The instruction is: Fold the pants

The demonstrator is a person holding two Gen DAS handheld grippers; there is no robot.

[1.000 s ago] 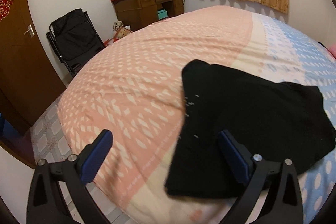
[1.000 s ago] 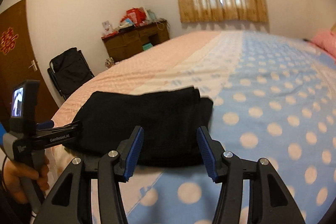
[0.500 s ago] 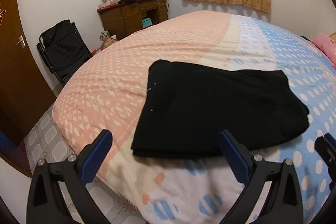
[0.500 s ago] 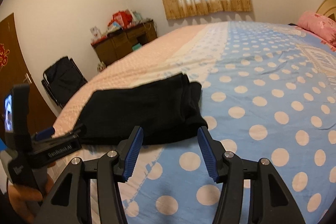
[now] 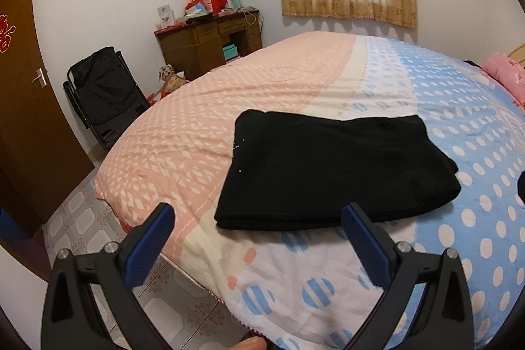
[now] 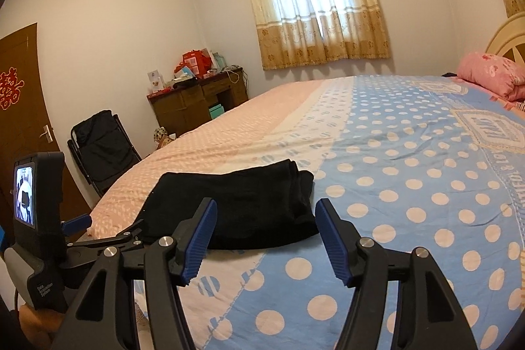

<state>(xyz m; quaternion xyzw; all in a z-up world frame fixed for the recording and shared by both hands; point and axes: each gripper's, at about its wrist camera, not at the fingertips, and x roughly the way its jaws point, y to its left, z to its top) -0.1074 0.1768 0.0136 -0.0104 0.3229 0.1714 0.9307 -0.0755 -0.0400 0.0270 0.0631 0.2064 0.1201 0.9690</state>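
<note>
Near the bed's front edge, folded black pants lie flat, both left gripper and right gripper spread, empty and clear; any final tidying should press the uneven right-hand layers square.

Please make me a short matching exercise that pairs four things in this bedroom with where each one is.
Things:
1. pants
2. pillow
3. desk
4. chair

Places:
A. against the far wall, left of the window
B. folded on the bed near its foot
C. beside the door
D. at the head of the bed

Pairs: 1-B, 2-D, 3-A, 4-C
</note>
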